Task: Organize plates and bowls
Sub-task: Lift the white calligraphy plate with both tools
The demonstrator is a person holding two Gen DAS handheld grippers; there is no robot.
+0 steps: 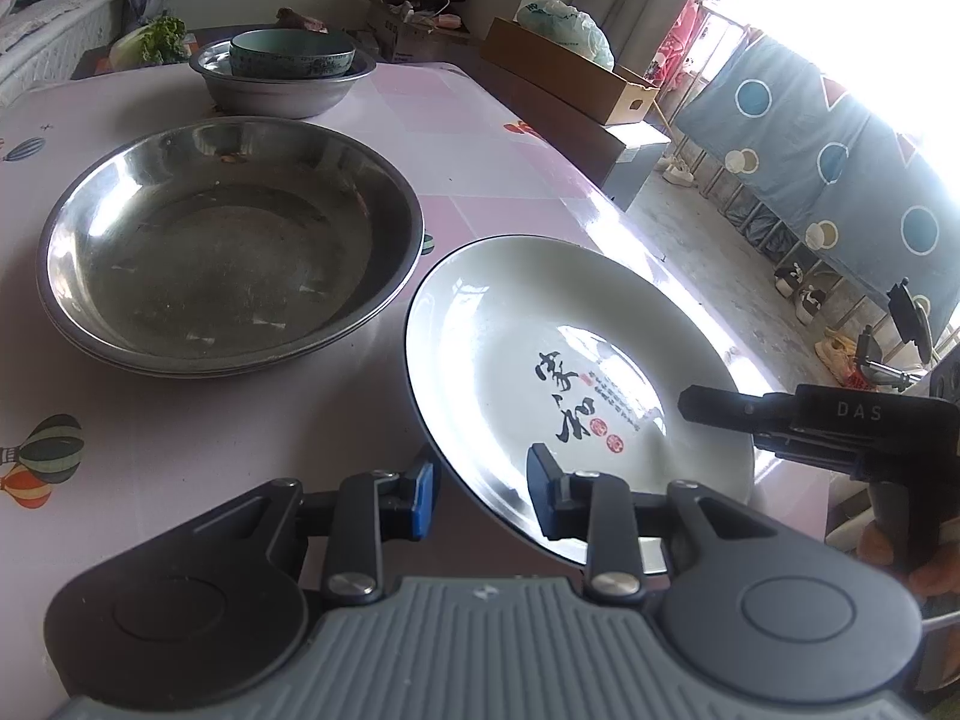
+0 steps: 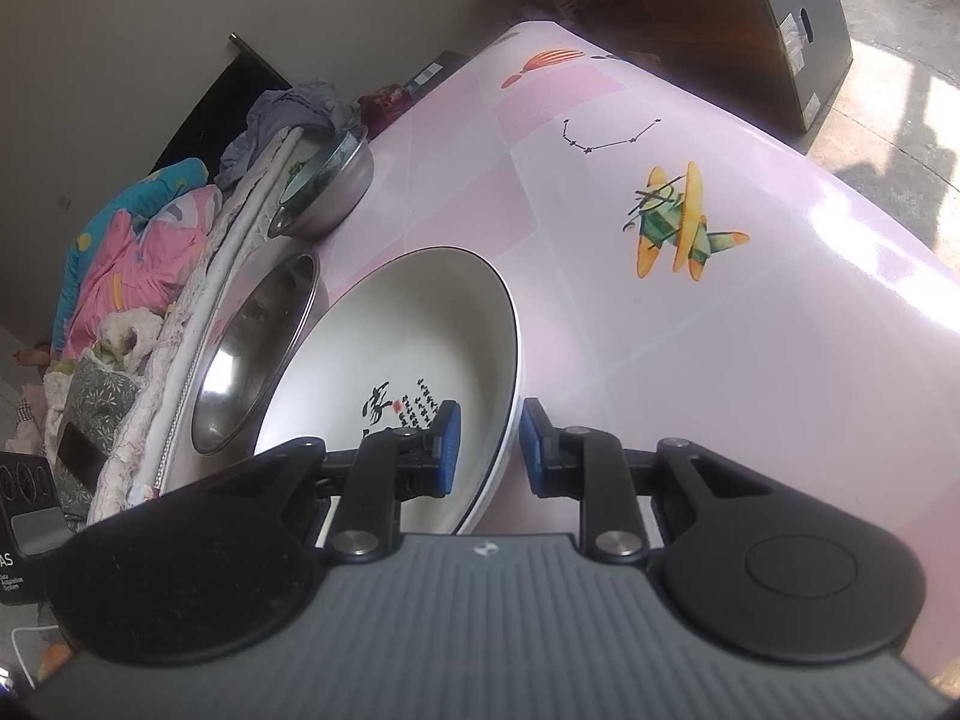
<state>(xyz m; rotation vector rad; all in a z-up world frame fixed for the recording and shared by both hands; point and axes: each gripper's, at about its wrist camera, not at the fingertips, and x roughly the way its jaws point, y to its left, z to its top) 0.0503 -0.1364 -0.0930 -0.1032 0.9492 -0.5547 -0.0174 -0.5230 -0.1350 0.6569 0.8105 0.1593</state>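
Trouble, as I judge it, would come from the two grips fighting each other: both of my grippers straddle the rim of the same white plate (image 1: 576, 360), which sits tilted near the desk (image 1: 180, 450) edge, just beside the wide steel bowl (image 1: 228, 246). If one hand pulls or twists ahead of the other, the glossy rim could slide out and the plate drop onto the desk or off its edge. The left gripper (image 1: 480, 495) has its jaws narrowly apart with the near rim between them; the right gripper (image 2: 487, 450) also has the rim between its jaws, closer together, one pad inside the plate and one outside. I cannot tell from either view whether the pads truly press on the china or just bracket it. Swinging the plate sideways could also knock it against the steel bowl. Farther back, a small green bowl (image 1: 292, 54) rests inside another steel bowl (image 1: 282, 84). The plate's underside is hidden, so I cannot see how much of it rests on the desk, and window glare washes out the desk edge beyond it.
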